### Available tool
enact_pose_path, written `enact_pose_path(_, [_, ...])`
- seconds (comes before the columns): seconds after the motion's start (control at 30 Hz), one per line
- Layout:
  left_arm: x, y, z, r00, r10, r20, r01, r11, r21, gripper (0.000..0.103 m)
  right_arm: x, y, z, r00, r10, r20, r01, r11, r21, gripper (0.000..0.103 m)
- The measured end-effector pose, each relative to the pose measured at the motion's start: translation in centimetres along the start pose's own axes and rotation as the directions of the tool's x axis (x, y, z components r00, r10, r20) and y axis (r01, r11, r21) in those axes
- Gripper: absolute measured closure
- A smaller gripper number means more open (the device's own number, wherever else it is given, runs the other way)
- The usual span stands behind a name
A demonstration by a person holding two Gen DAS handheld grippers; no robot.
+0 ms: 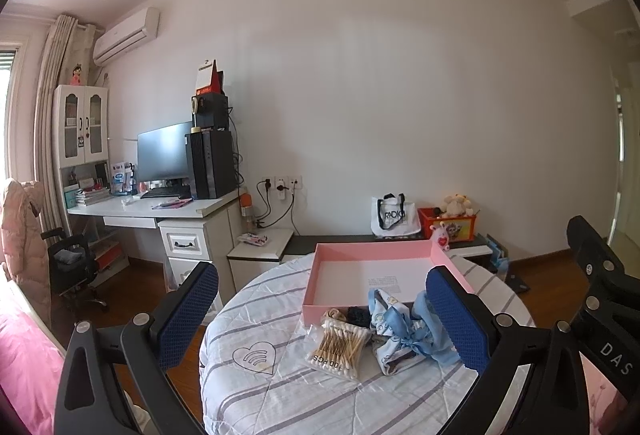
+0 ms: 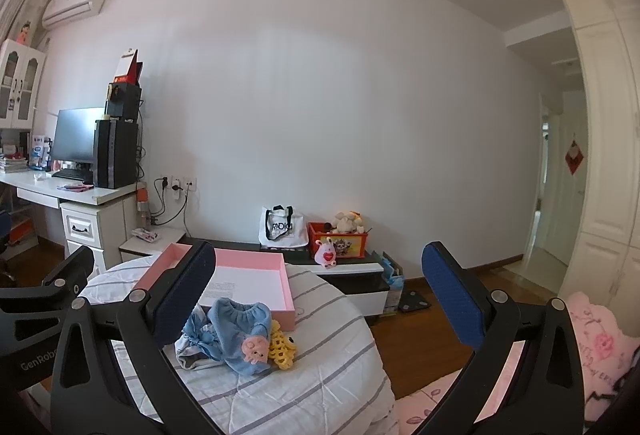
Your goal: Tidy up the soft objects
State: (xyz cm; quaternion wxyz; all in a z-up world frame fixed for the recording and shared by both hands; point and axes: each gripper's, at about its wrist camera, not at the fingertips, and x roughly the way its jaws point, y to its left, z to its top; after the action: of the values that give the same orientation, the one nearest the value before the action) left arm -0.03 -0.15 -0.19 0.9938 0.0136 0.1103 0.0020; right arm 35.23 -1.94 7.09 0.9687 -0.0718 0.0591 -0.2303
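Ahead, through the left wrist view, the left gripper (image 1: 322,309) is held with jaws wide apart and empty above the quilted table (image 1: 280,387); a cotton swab pack (image 1: 337,347) and blue printed cloth (image 1: 404,331) are seen just near of the pink box (image 1: 374,275). Through the right wrist view, the right gripper (image 2: 320,295) is likewise spread apart and empty, with the blue plush piece (image 2: 240,331) and yellow knitted item (image 2: 282,349) lying touching, near of the box's right corner.
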Motion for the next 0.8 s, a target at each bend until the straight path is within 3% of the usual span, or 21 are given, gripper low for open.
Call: enact_pose_path(0.8, [0.12, 0.04, -0.10, 1.000, 0.002, 0.005, -0.002, 1.000, -0.004, 0.000, -0.37, 0.37, 0.15, 1.000, 0.010, 0.012, -0.010, 1.000, -0.007, 0.000])
